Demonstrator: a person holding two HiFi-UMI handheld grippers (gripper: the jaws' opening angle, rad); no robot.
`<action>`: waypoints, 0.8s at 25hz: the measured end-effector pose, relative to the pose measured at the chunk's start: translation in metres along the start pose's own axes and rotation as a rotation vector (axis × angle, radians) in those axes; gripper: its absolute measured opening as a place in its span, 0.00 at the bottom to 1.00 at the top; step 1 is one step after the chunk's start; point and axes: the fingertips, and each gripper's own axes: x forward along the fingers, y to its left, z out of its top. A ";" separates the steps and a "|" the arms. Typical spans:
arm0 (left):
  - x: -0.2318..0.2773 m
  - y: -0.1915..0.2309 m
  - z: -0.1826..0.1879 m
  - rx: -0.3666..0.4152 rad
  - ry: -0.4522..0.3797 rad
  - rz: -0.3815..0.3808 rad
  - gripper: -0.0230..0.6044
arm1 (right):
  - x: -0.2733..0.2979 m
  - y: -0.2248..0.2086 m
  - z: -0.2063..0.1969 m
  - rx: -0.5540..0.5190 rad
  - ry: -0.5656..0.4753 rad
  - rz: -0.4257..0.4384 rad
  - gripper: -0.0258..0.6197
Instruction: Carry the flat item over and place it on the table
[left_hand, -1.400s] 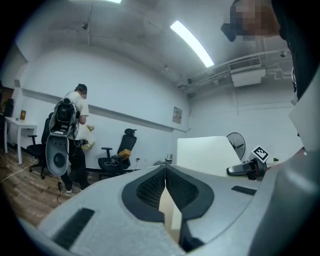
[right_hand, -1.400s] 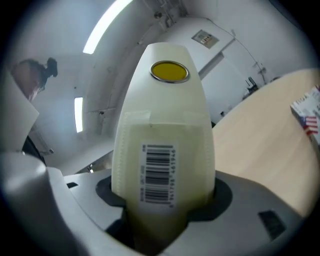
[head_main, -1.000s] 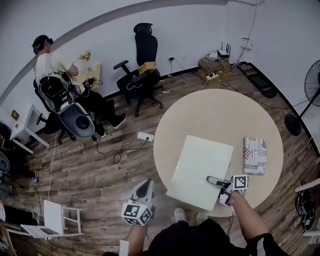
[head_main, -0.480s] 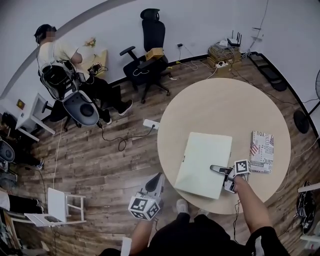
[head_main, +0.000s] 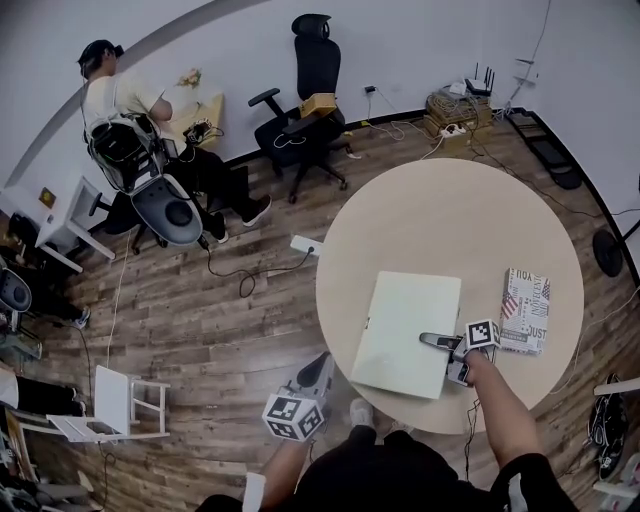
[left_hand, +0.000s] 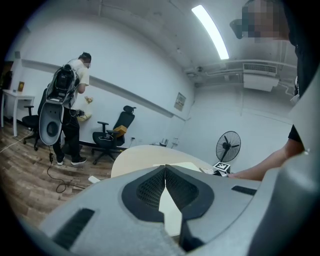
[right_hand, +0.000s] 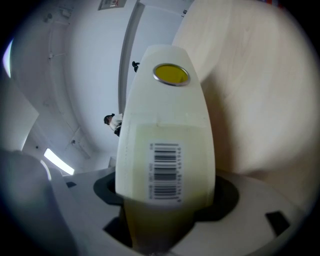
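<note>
The flat item, a pale folder (head_main: 405, 320), lies on the round beige table (head_main: 450, 225) near its front edge. My right gripper (head_main: 437, 352) is at the folder's right edge. Its jaws are opening, and the folder runs between them without being pinched. In the right gripper view the folder (right_hand: 165, 125) shows a barcode label and a yellow button, with the table (right_hand: 255, 100) beside it and the right gripper (right_hand: 165, 195) wide around it. My left gripper (head_main: 320, 362) hangs off the table at the front left, shut and empty. The left gripper (left_hand: 165, 170) points toward the table.
A printed book (head_main: 523, 310) lies on the table right of the folder. A person (head_main: 115, 110) stands at a desk far left, beside office chairs (head_main: 310, 70). A power strip (head_main: 305, 245) and cables lie on the wooden floor. A small white chair (head_main: 110, 405) stands at the lower left.
The folder has settled a little farther onto the table with the right gripper still at its edge. My left gripper has drifted slightly right and up. The person at the desk shifted.
</note>
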 end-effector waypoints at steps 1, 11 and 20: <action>0.002 0.000 -0.001 0.002 0.003 0.000 0.05 | -0.002 -0.008 0.004 -0.021 -0.012 -0.060 0.56; 0.027 -0.033 -0.006 -0.020 0.018 -0.084 0.05 | -0.042 -0.041 0.035 -0.353 -0.104 -0.585 0.69; 0.033 -0.038 0.011 0.045 0.008 -0.096 0.05 | -0.087 0.080 0.045 -0.634 -0.372 -0.494 0.69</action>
